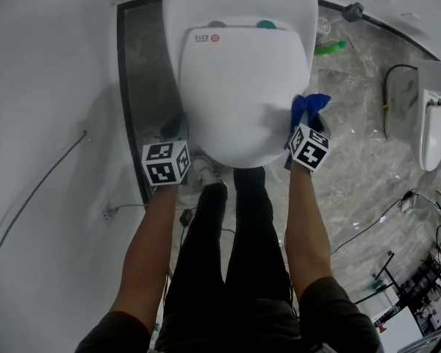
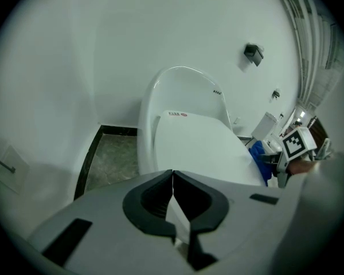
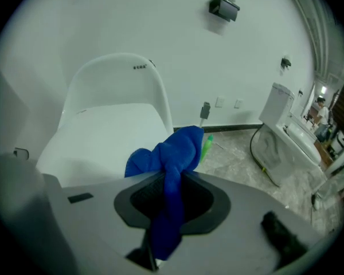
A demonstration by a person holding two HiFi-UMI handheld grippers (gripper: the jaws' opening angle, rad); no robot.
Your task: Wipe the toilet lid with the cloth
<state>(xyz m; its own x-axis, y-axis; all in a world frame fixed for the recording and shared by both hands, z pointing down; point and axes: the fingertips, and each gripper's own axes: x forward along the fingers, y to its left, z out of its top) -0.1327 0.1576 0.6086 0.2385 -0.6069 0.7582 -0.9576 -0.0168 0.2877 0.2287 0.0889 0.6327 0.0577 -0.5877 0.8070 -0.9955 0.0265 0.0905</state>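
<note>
The white toilet lid [image 1: 239, 87] is closed, seen from above in the head view and also as the lid [image 2: 200, 145] and the lid [image 3: 103, 130]. My right gripper [image 1: 303, 127] is shut on a blue cloth [image 1: 309, 109], which bunches at the lid's right edge; in the right gripper view the cloth [image 3: 172, 159] hangs from between the jaws of that gripper [image 3: 169, 179]. My left gripper [image 1: 178, 134] sits at the lid's front left corner. Its jaws [image 2: 173, 191] are shut with nothing between them.
Grey marbled floor [image 1: 353, 160] spreads to the right with a green object [image 1: 329, 48] on it, cables, and a second white toilet [image 1: 432, 127]. A white wall [image 1: 51, 123] with a cable closes the left side. The person's legs [image 1: 235, 256] stand just before the bowl.
</note>
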